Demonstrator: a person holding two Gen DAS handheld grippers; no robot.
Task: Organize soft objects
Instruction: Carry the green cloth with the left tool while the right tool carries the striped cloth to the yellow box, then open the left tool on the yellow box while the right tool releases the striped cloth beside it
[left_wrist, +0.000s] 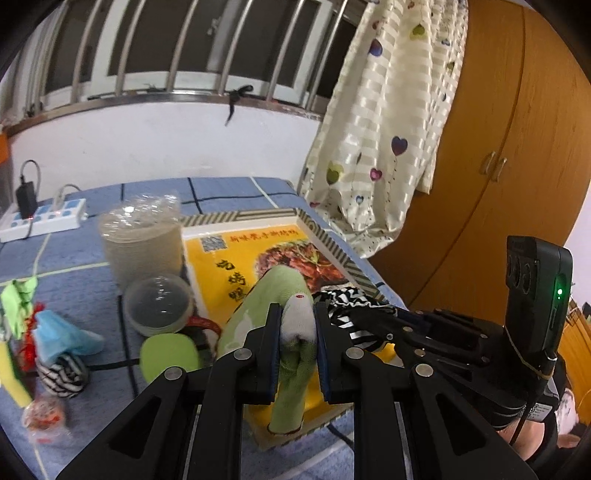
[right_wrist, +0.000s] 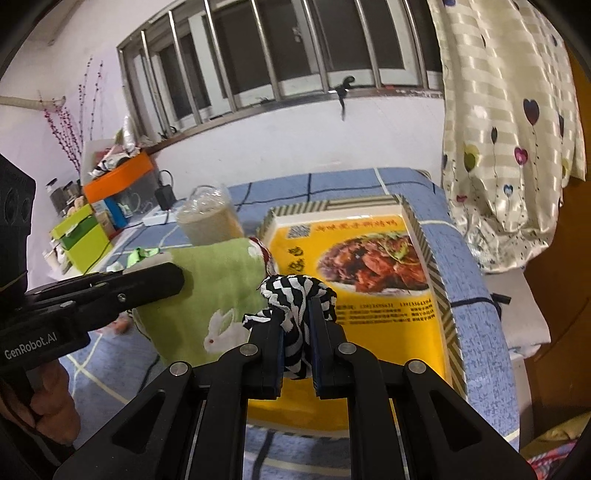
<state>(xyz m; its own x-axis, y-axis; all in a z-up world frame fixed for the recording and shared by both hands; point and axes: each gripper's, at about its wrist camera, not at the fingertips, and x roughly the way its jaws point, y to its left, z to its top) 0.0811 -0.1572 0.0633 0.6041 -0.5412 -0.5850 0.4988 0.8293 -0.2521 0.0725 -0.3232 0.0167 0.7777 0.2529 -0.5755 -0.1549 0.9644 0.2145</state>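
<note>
My left gripper (left_wrist: 297, 318) is shut on a green sock (left_wrist: 284, 291) with a white patch. The sock hangs above the near end of a shallow yellow box (left_wrist: 325, 236) printed with a food photo. The same sock (right_wrist: 214, 291), showing a white rabbit, appears in the right wrist view, with the left gripper (right_wrist: 162, 277) coming in from the left. My right gripper (right_wrist: 295, 314) is shut on a bunched black-and-white striped sock (right_wrist: 295, 291) over the yellow box (right_wrist: 424, 236). From the left wrist view, the right gripper (left_wrist: 369, 318) sits just right of the left one with the striped sock (left_wrist: 351, 297).
On the blue checked bed cover (left_wrist: 74, 266) stand a stack of clear plastic cups (left_wrist: 144, 240), a domed lid (left_wrist: 159, 306), a green disc (left_wrist: 170, 354), another striped sock (left_wrist: 62, 373), a blue bag (left_wrist: 62, 336) and a power strip (left_wrist: 40, 221). A curtain (left_wrist: 376, 147) and a wooden wardrobe (left_wrist: 498, 147) are at the right.
</note>
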